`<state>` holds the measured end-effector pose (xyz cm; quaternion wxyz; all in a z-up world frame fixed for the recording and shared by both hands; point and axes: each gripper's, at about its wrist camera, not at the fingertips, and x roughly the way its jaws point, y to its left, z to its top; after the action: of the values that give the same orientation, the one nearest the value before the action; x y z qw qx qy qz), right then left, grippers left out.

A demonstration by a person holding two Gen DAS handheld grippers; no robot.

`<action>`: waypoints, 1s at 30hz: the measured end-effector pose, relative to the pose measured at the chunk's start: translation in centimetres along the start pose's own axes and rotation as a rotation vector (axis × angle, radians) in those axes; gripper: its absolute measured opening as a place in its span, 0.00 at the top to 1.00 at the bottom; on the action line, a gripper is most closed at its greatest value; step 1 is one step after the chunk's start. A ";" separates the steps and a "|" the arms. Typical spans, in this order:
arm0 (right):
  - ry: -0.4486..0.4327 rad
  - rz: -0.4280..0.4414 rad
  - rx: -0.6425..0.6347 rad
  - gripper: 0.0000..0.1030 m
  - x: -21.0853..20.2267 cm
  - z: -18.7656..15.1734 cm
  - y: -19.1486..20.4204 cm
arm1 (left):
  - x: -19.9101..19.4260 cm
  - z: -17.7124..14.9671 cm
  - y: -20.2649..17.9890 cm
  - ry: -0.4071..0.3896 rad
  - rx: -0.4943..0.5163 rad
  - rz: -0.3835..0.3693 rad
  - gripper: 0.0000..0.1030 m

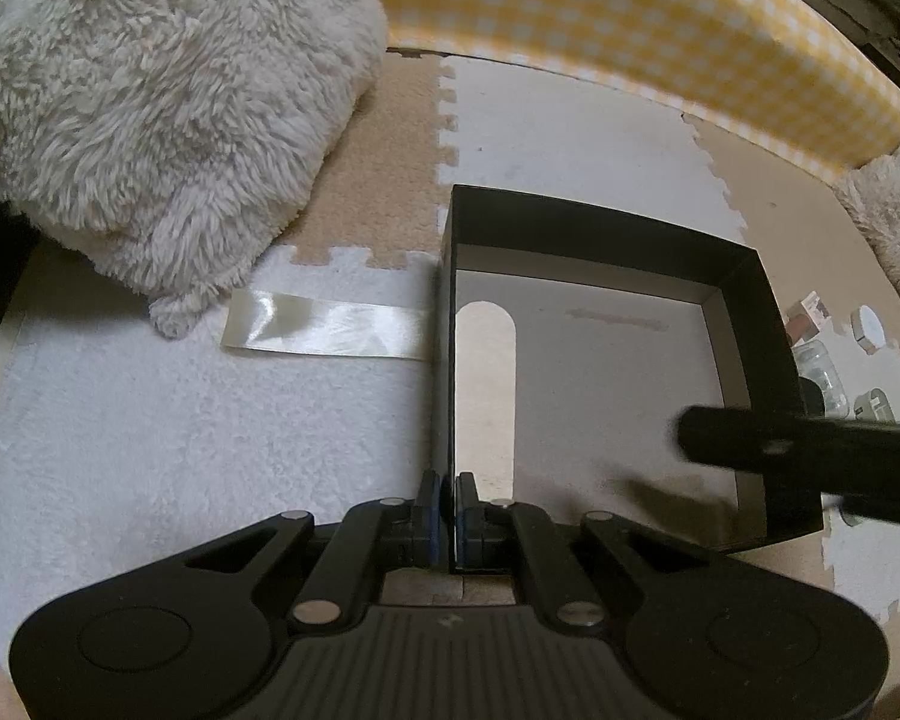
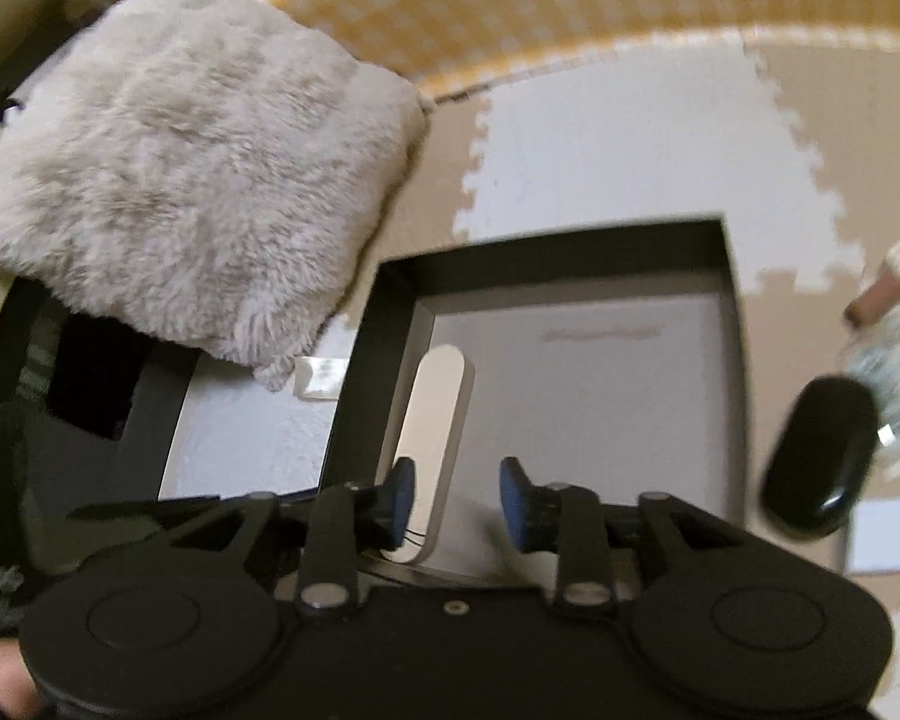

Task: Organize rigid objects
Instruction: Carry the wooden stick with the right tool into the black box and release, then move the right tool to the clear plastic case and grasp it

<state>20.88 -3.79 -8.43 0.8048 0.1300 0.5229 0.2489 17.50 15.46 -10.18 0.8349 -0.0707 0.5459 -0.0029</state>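
1. A fluffy cream cushion [image 1: 150,120] lies on the foam puzzle mat [image 1: 570,120], up and to the left of the left claw [image 1: 448,516], with a yellow checked edge [image 1: 630,18] running behind it
2. A black box [image 1: 744,324] with a grey floor sits open straight ahead of both claws; the left claw is pressed together on its near left wall, the thin wall pinched between the blue pads
3. The right claw [image 2: 457,501] hangs over the box's near part, jaws spread with nothing between them
4. A long white piece with rounded ends [image 2: 435,432] lies flat inside the box by the left wall, just ahead of the right claw's left finger
5. A glossy black oval object [image 2: 819,459] shows to the right of the right claw, blurred
6. Small bottles [image 1: 822,372] lie right of the box; a faint mark on the box floor is too blurred to read
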 end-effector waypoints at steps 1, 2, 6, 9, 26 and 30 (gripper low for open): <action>-0.011 0.003 -0.013 0.57 -0.7 0.1 -0.1 | 0.0 0.0 0.0 0.000 0.002 0.003 0.96; -0.024 0.006 -0.025 0.52 -1.4 0.2 -0.2 | 0.0 0.0 -0.1 -0.001 0.003 0.005 0.96; -0.092 0.015 -0.085 0.29 -4.4 0.5 -0.4 | 0.0 0.0 -0.2 -0.002 0.004 0.011 0.96; -0.169 0.023 -0.123 0.13 -6.5 0.5 -0.6 | 0.0 -0.1 -0.3 -0.003 0.006 0.018 0.96; -0.391 -0.196 -0.303 0.00 -13.2 0.9 -7.4 | 0.0 -0.1 -0.8 -0.007 0.020 0.050 0.96; -0.394 -0.313 -0.234 0.00 -12.8 1.3 -11.2 | 0.1 -0.1 -1.0 -0.006 0.017 0.056 0.96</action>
<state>20.85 -20.01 -3.17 0.9292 -0.0006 0.3378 0.1502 17.49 14.50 -10.16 0.8368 -0.0480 0.5452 0.0161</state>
